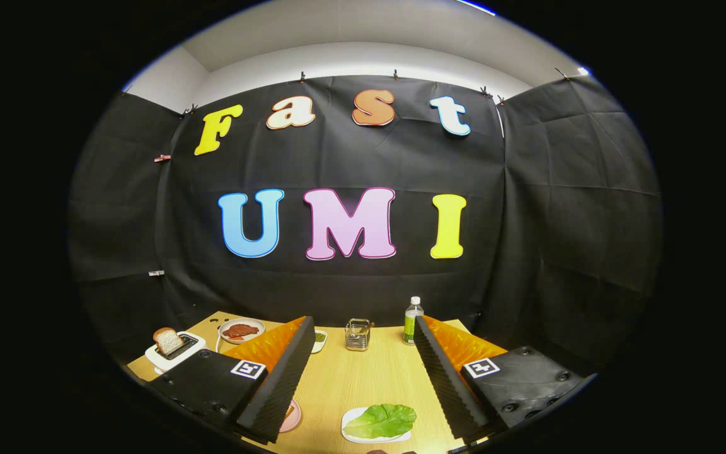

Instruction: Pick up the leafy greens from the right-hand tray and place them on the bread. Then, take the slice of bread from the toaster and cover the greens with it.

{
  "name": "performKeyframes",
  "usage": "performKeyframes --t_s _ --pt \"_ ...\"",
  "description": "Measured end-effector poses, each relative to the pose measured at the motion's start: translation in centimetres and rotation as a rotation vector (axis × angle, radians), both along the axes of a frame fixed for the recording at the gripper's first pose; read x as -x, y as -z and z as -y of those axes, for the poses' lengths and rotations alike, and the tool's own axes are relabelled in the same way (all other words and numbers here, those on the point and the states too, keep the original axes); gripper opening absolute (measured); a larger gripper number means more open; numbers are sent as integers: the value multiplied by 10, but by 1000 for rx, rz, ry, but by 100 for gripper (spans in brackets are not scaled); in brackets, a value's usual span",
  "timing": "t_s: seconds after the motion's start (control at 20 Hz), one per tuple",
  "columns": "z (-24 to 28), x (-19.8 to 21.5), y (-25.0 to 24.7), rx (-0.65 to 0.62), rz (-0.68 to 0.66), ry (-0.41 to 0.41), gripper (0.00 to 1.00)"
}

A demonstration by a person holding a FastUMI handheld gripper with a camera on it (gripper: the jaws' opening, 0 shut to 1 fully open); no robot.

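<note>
The gripper stands wide open above a pale wood-grain worktop, holding nothing. Its two fingers are wedge-shaped, faced with black ribbed foam on the inner sides and backed in orange, and each carries a square black-and-white marker on its matte black base.

Between the fingers, close under the camera, the leafy greens lie on a small white tray with rounded corners; the leaf is bright green, crinkled and veined, and overhangs the tray's far edge. Just beside the left finger's base, a rounded pink plate peeks out, mostly hidden.

Beyond the left finger sits a white toaster with a slice of bread standing tilted out of its slot, brown crust round a pale crumb. Near it, a round plate holds reddish slices. Farther ahead between the fingers stand a small wire basket and a clear bottle with a green label and white cap.
</note>
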State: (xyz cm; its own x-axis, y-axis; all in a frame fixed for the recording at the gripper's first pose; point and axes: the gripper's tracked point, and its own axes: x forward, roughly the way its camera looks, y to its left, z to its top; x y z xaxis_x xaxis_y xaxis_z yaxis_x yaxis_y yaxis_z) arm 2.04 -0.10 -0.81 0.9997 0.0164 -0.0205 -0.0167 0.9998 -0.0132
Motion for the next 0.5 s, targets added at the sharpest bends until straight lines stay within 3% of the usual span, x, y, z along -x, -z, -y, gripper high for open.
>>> performKeyframes --t_s 0.5 --pt "6 -19 19 8 -33 -12 98"
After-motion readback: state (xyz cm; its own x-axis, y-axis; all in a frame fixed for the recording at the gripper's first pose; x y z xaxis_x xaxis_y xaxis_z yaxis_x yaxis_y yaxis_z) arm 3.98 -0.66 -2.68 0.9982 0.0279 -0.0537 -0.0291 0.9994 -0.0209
